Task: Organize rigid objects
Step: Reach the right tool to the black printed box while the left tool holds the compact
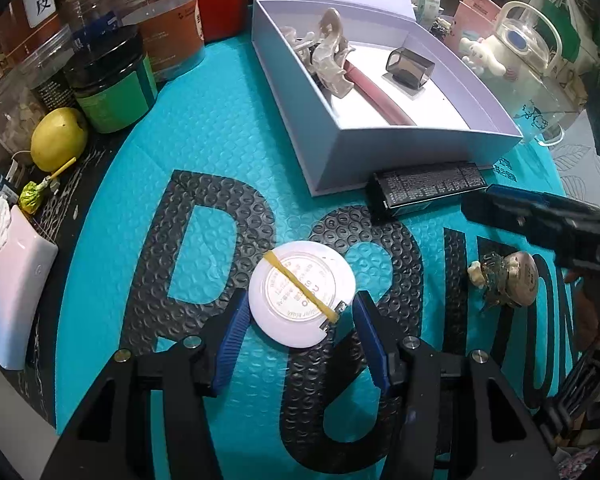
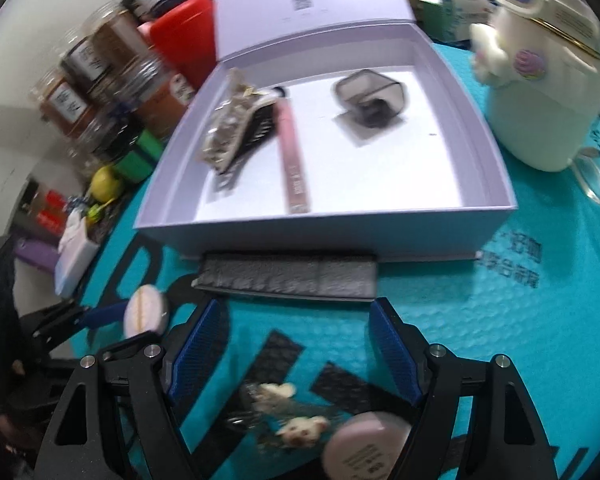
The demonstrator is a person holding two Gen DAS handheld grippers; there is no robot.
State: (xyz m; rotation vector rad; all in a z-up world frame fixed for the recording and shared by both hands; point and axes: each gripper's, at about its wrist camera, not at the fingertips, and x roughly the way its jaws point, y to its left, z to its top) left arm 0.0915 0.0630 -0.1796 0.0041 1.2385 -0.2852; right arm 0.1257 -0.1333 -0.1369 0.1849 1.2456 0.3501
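A round white compact (image 1: 302, 300) with a yellow rubber band lies on the teal bubble mat (image 1: 220, 120). My left gripper (image 1: 300, 316) is open, its blue fingers on either side of the compact. My right gripper (image 2: 294, 344) is open above the mat; a keychain with small plush charms (image 2: 284, 408) and a round pink case (image 2: 364, 446) lies between its fingers. A black rectangular box (image 2: 288, 276) lies just ahead of it, against the open white box (image 2: 340, 232). That box holds hair clips (image 2: 228, 132), a pink tube (image 2: 294, 160) and a smoky plastic case (image 2: 370, 100).
Jars (image 1: 112, 60) and a lemon (image 1: 58, 138) stand at the far left, a white power bank (image 1: 12, 284) at the left edge. A white plush-decorated kettle (image 2: 540, 92) and a glass (image 2: 592, 176) stand right of the box.
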